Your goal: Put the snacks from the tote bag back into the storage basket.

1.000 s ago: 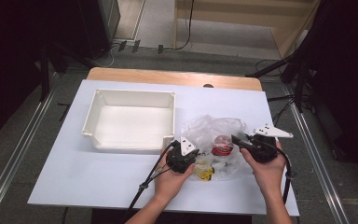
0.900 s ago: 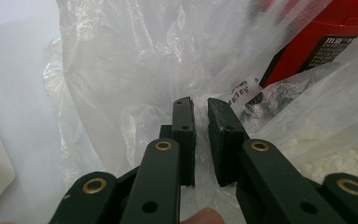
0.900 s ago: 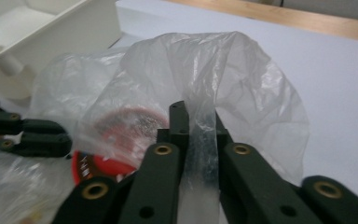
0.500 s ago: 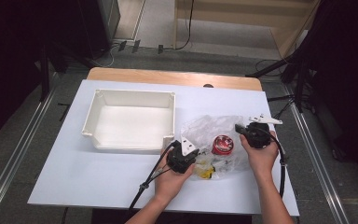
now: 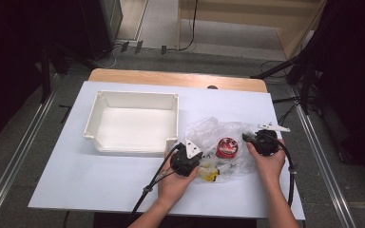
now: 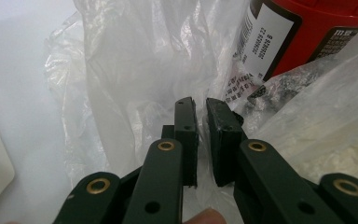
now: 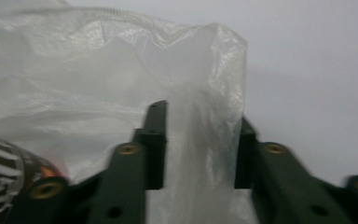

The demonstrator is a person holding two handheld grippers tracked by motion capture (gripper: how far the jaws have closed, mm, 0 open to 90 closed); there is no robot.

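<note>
Left black two-jaw tongs: brass rivets, grey three-cornered plate, black cable trailing. Right black tongs: same plate, brass rivets, black cable. Forearms bare, no sleeves.

High view above table facing forward-down, gripper views close-up, all sharing plastic bag.

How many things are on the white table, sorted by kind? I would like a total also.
White tray: 1
Clear plastic bag: 1
Red jar inside the bag: 1
Yellow item inside the bag: 1
Total: 4
</note>
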